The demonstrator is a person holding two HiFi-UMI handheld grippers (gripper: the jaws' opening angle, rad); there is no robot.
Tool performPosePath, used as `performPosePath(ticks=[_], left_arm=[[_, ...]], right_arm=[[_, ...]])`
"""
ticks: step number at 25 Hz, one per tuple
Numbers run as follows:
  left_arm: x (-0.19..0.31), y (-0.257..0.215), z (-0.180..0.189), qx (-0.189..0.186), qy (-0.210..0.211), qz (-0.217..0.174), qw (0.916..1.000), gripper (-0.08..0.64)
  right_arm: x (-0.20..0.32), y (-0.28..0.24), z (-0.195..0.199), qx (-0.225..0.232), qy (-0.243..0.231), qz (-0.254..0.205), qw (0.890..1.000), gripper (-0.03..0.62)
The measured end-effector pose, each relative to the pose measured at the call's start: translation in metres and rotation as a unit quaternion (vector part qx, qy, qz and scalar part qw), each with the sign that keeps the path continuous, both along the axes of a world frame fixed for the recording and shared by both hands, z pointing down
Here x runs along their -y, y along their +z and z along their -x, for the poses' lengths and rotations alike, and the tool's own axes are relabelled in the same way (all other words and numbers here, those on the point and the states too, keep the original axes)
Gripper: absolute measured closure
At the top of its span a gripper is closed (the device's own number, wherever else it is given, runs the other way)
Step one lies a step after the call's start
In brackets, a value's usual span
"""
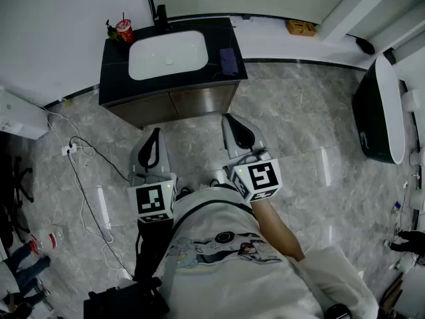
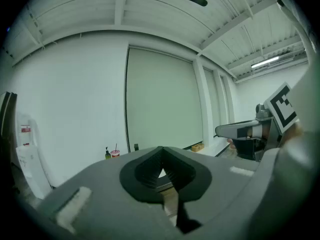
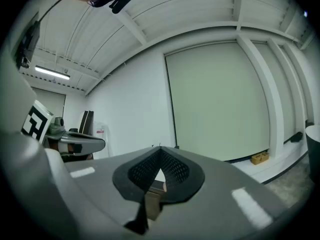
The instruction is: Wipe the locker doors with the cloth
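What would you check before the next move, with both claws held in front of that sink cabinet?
1. Cloth in a gripper: not ok. The dark folded cloth lies on the countertop, right of the basin.
2. Left gripper free: ok, jaws together, nothing between them.
3. Right gripper free: ok, jaws together and empty; it would have to open to take the cloth.
4. Cabinet doors shut: ok.
5. Cloth damp or dry: cannot tell.
6. Cup clear of the cloth: ok, at the far left corner.
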State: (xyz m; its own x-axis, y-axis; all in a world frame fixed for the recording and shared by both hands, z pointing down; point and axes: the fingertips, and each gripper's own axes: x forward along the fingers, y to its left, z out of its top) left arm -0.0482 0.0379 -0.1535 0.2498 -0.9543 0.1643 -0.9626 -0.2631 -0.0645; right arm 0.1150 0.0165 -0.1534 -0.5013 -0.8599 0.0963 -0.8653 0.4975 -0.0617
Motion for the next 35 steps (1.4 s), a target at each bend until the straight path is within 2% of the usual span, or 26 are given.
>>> performPosePath(ticks=[35], left_arm=[[0.0013, 0.0017, 0.0, 0.002, -0.004, 0.004, 1.0, 0.558]], right_arm=[[0.0016, 0.0016, 0.0017, 0.008, -0.008, 0.001, 1.0, 0.588]])
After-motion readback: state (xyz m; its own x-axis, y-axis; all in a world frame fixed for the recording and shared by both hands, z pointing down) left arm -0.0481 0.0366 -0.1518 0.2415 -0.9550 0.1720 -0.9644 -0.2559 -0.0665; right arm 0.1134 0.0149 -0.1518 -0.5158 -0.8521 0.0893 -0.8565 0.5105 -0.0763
